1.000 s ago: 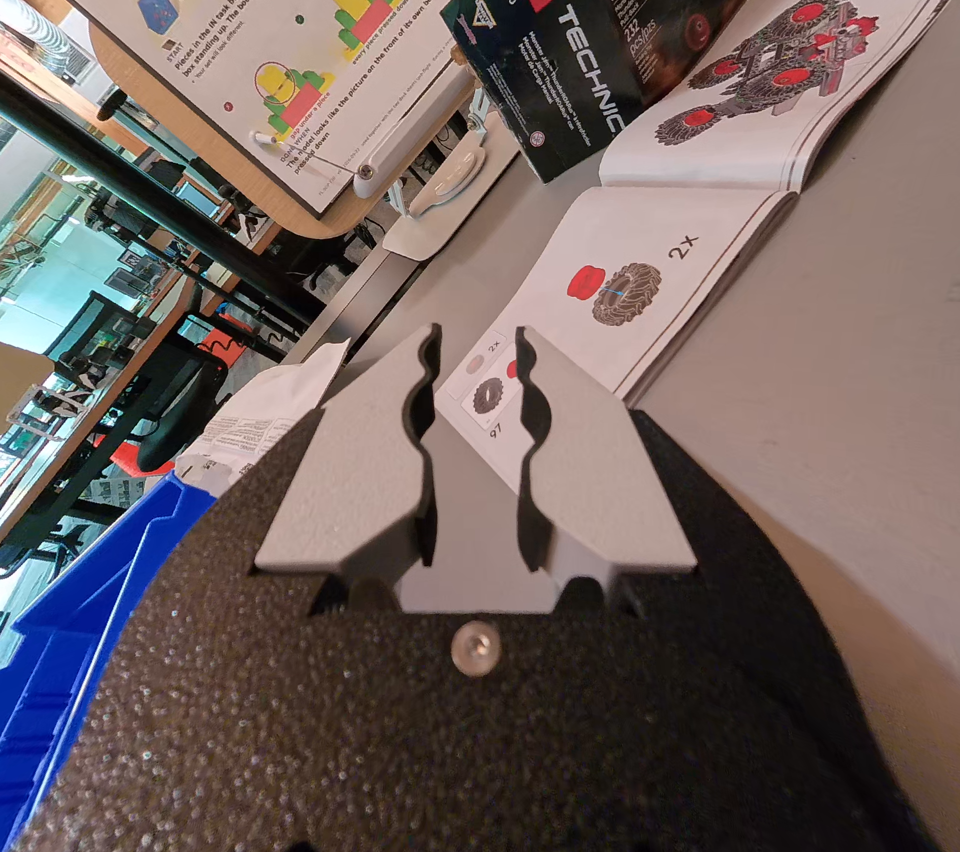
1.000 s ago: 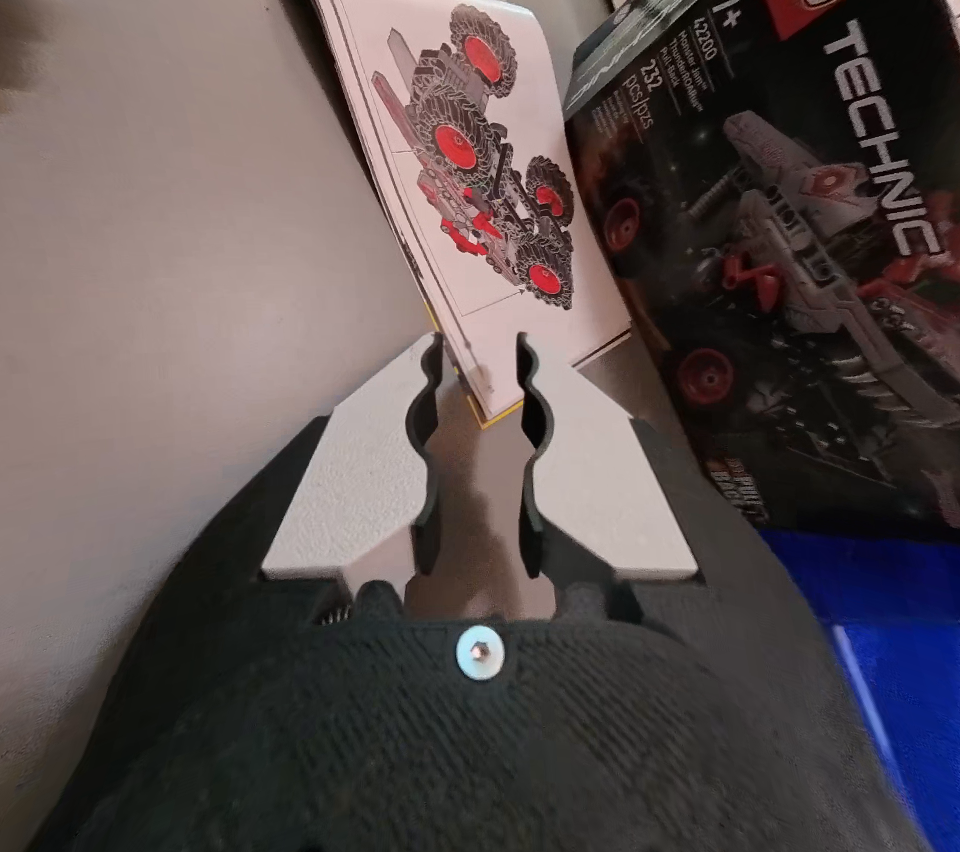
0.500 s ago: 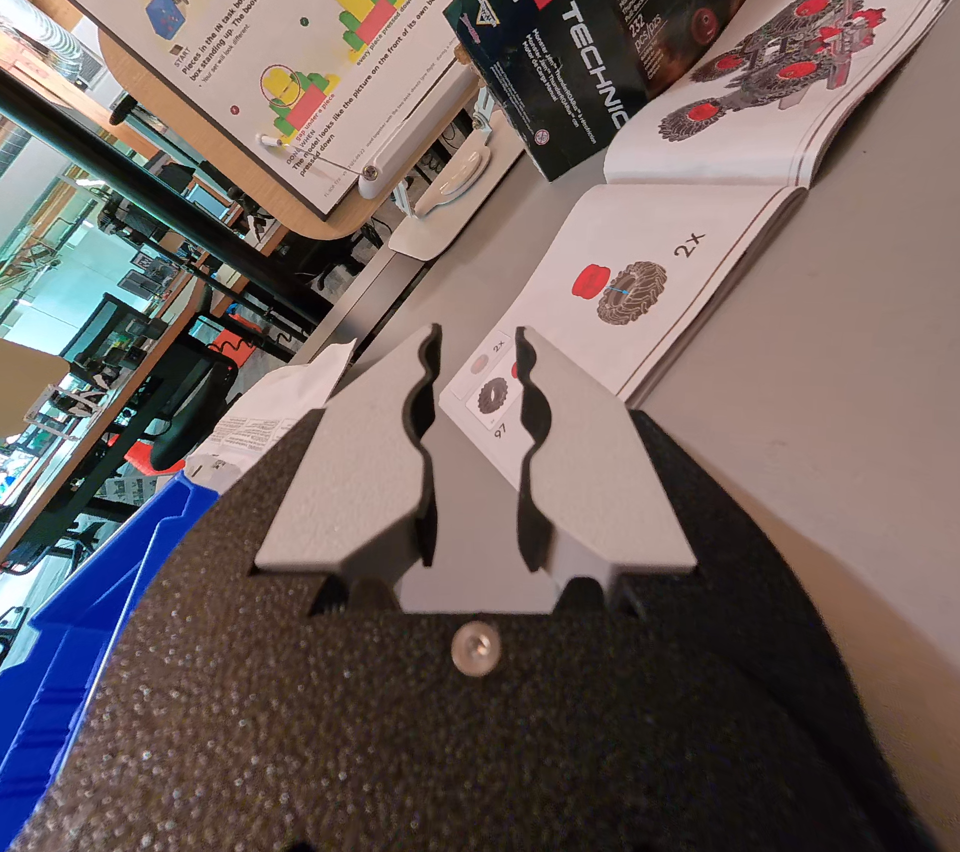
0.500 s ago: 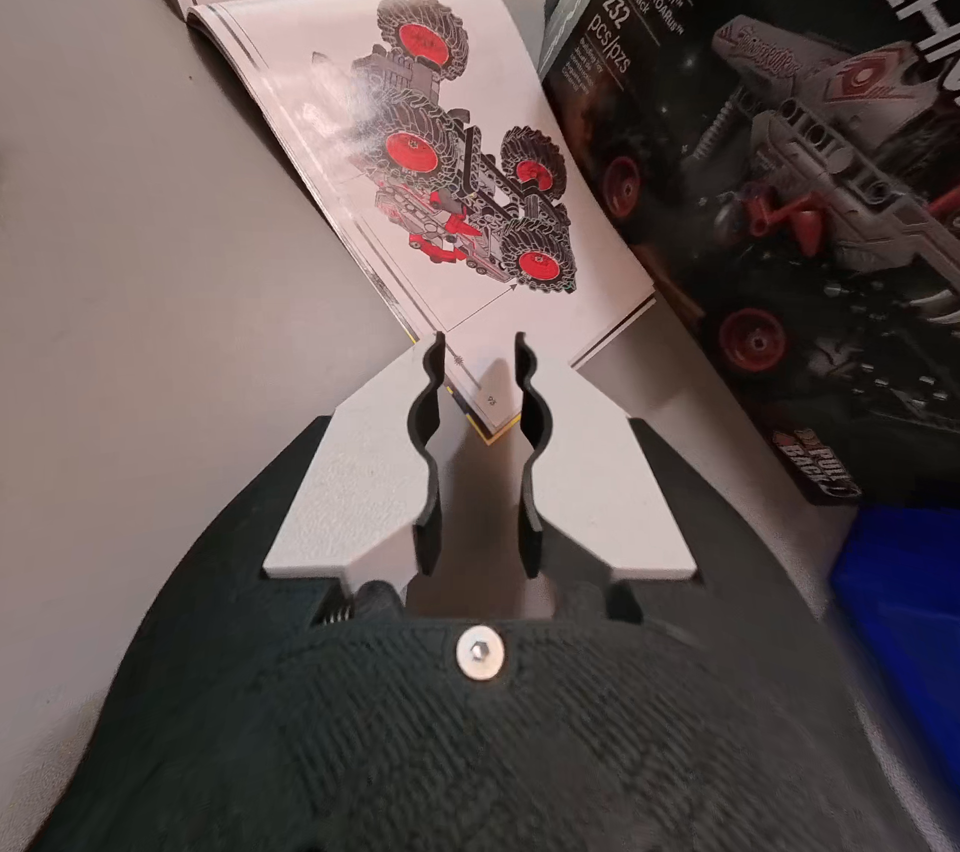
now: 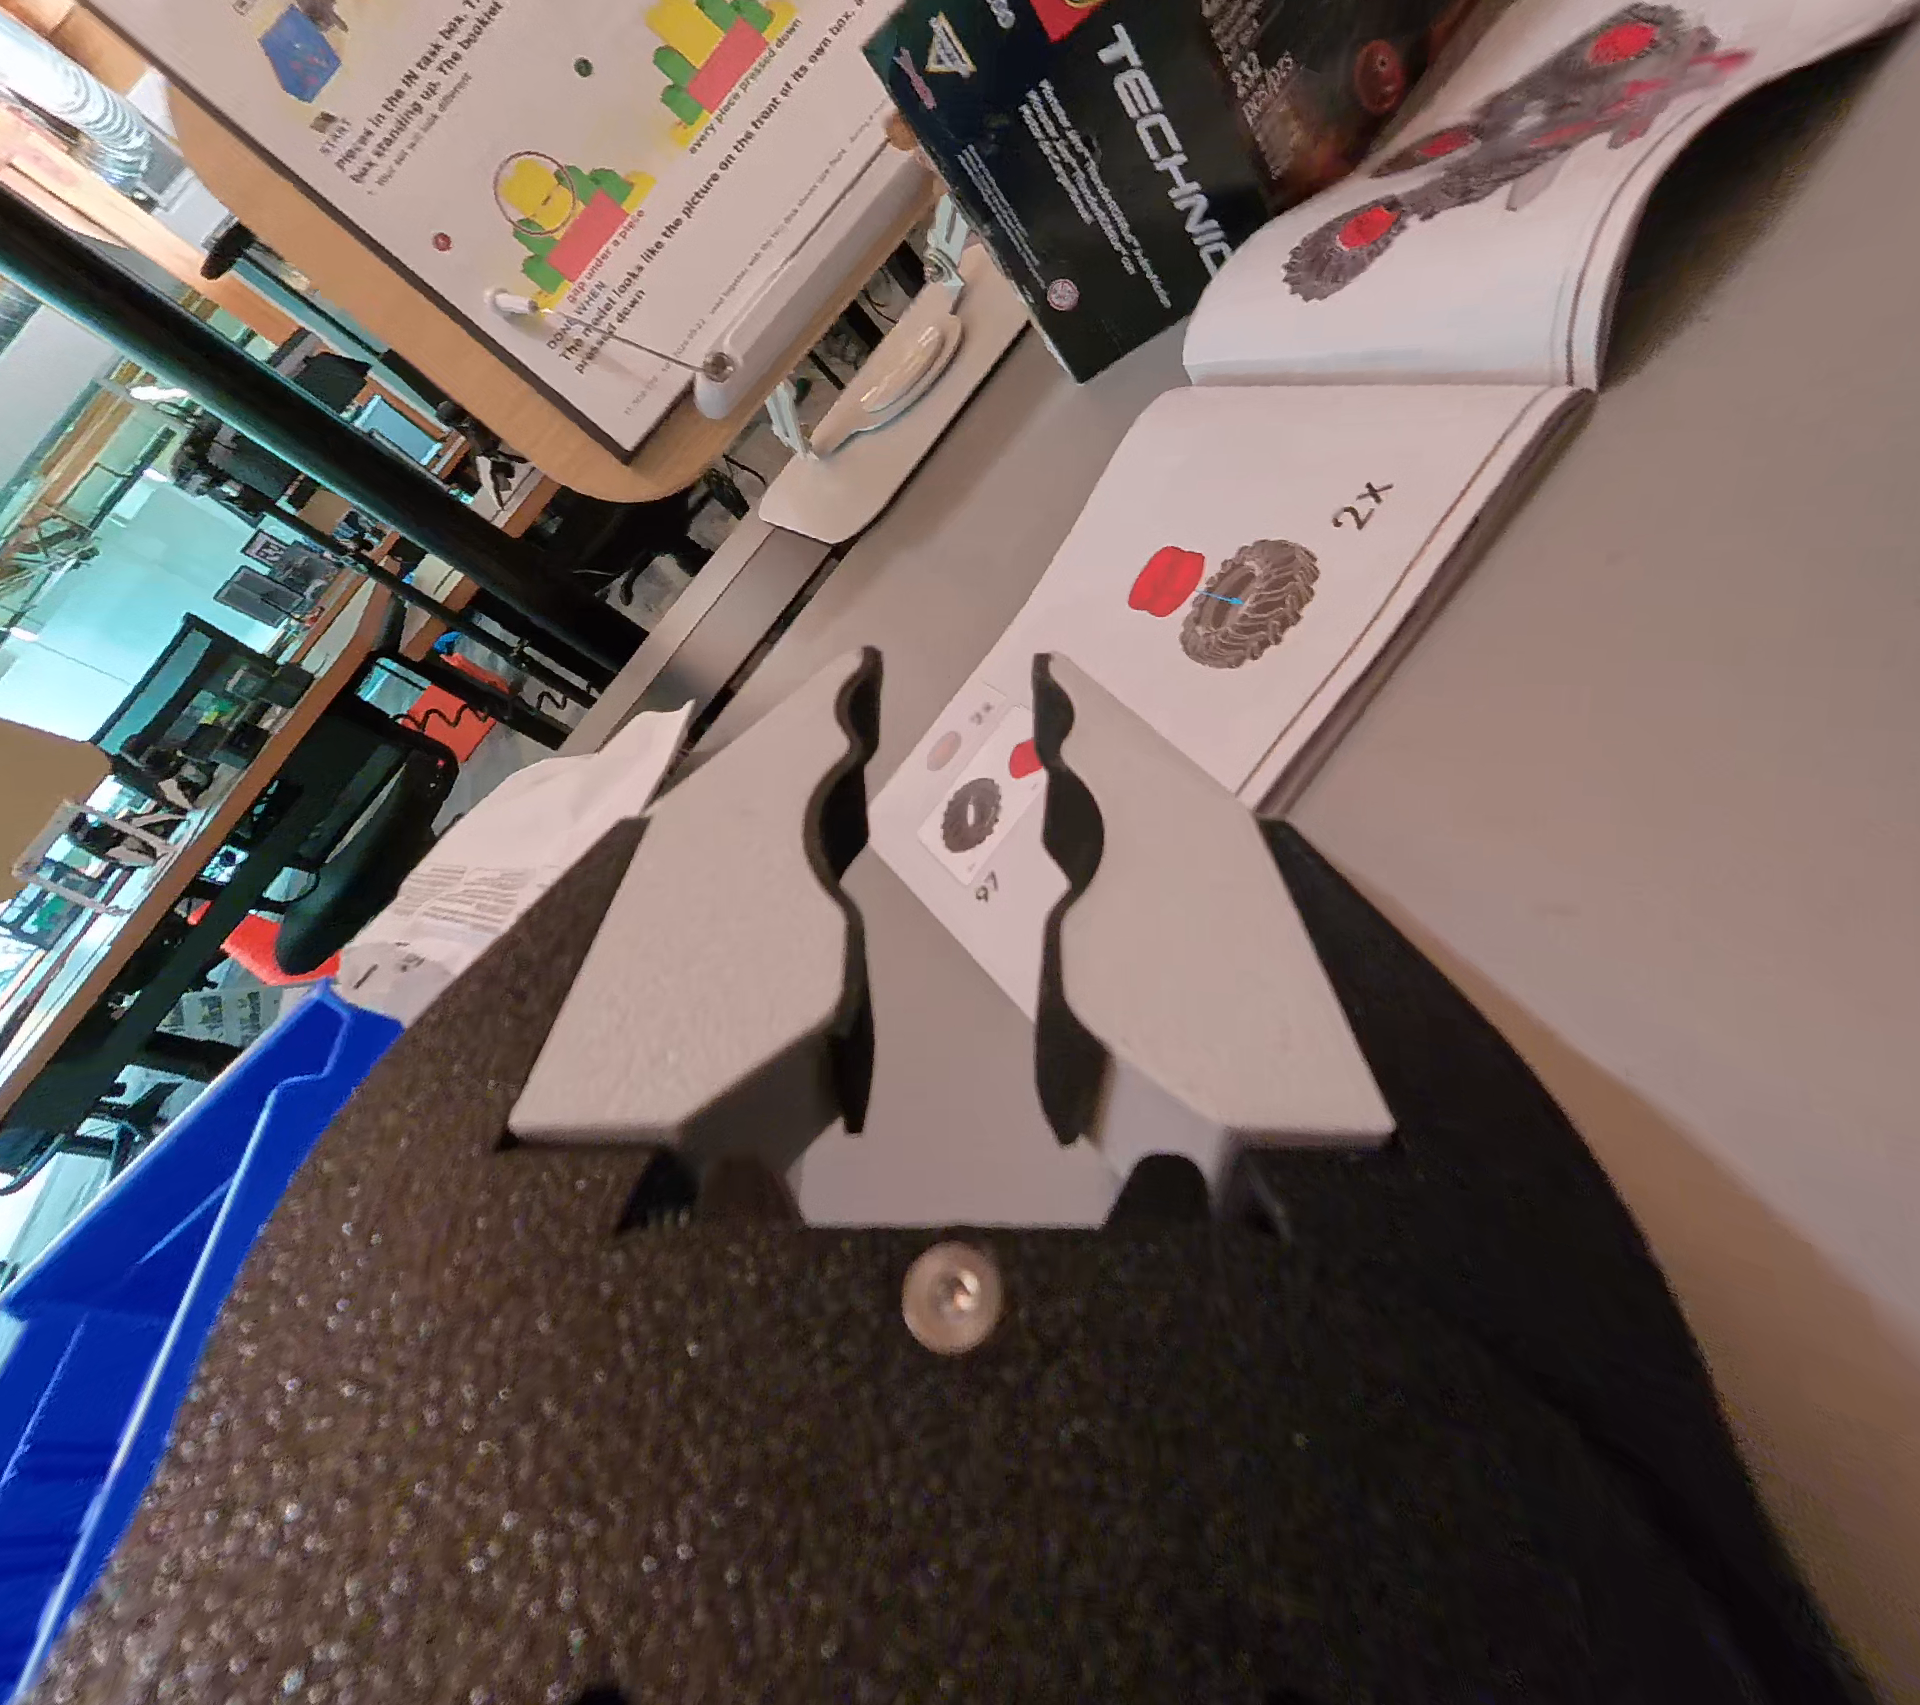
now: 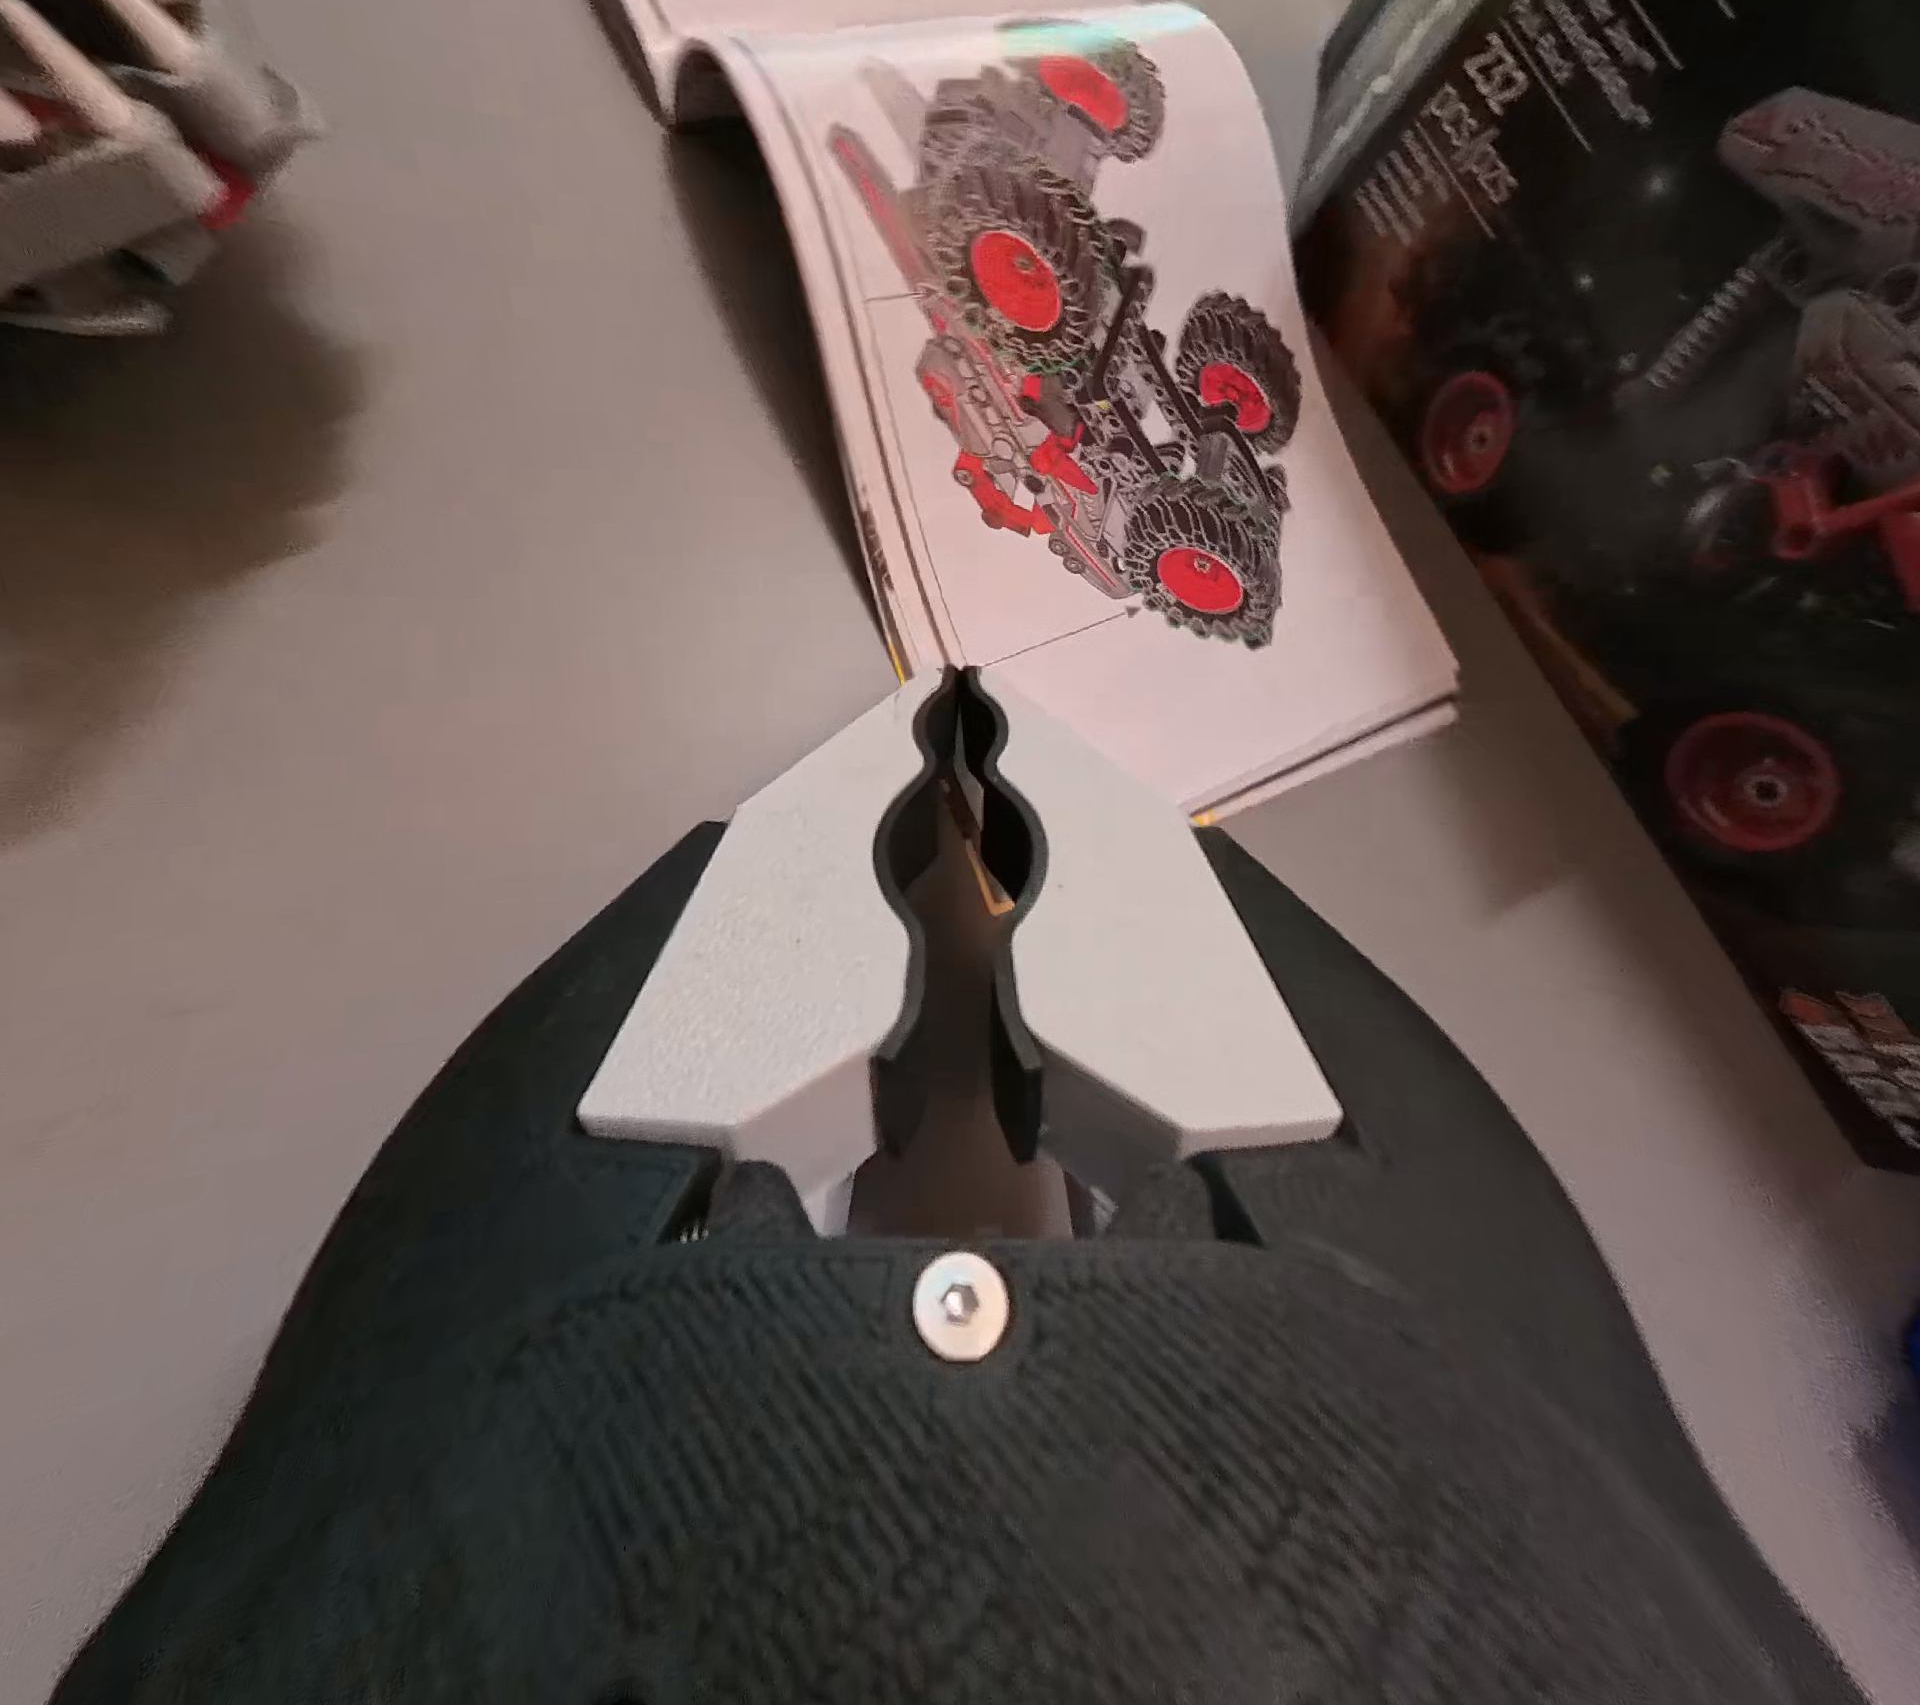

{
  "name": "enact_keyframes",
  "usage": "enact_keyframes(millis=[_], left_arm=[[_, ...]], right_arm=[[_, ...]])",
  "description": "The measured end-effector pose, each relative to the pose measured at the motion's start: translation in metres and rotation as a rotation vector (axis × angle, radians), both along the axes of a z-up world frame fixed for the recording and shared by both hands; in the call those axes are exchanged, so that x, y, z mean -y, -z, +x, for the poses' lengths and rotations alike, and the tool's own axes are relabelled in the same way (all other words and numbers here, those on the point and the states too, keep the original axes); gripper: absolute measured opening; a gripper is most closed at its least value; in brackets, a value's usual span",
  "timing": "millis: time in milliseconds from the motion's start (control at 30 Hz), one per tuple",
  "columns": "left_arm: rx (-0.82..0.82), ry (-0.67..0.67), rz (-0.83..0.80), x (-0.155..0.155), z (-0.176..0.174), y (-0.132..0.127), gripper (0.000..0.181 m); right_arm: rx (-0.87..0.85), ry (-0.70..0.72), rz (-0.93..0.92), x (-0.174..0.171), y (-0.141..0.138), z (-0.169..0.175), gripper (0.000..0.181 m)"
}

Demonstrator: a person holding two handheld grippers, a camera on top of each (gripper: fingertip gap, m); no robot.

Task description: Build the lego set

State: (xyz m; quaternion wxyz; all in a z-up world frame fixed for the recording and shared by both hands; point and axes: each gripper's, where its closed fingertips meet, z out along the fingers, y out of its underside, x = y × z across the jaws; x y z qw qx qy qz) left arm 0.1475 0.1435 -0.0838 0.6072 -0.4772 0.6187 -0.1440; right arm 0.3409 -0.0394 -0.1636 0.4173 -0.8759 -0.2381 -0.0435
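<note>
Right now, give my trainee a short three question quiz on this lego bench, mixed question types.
1. True or false: the right hand-held gripper is shut on the page corner of the instruction booklet.
2. Multiple choice: the left hand-held gripper is A) shut on a tyre, B) open and empty, C) shut on the booklet.
3. Fill in: the set's dark box stands on the grey table, beside the booklet on its ____ in the right wrist view.

Key
1. True: its tips meet on the near corner of the page.
2. B.
3. Right.
</note>
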Motion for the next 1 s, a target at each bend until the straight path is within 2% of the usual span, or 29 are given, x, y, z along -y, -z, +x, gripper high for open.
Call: enact_keyframes(millis=[100, 133, 233, 400, 500, 667, 867, 1000], left_arm=[[0.052, -0.015, -0.028, -0.004, -0.003, -0.009, 0.026], [0.059, -0.021, -0.037, -0.005, -0.004, -0.01, 0.026], [0.071, -0.036, -0.049, -0.009, -0.007, -0.011, 0.026], [0.077, -0.04, -0.085, -0.011, -0.008, -0.009, 0.026], [0.051, -0.026, -0.101, -0.009, -0.007, -0.003, 0.026], [-0.019, 0.02, -0.125, 0.001, -0.002, 0.006, 0.027], [-0.115, 0.185, -0.296, 0.032, 0.021, 0.012, 0.031], [-0.194, 0.284, -0.304, 0.043, 0.05, 0.0, 0.033]], right_arm=[[0.007, -0.028, 0.008, 0.001, -0.001, -0.006, 0.003], [0.025, -0.024, 0.026, 0.001, -0.004, -0.003, 0.015], [0.015, 0.008, 0.076, -0.001, -0.011, 0.004, 0.02], [0.126, 0.059, 0.148, -0.007, -0.019, 0.023, 0.044], [0.118, 0.061, 0.12, -0.008, -0.013, 0.027, 0.052], [0.039, 0.01, 0.037, -0.003, -0.003, 0.013, 0.015], [0.052, -0.017, 0.019, -0.006, 0.0, 0.002, 0.002], [0.047, -0.038, 0.018, -0.01, 0.0, -0.008, 0.0]])
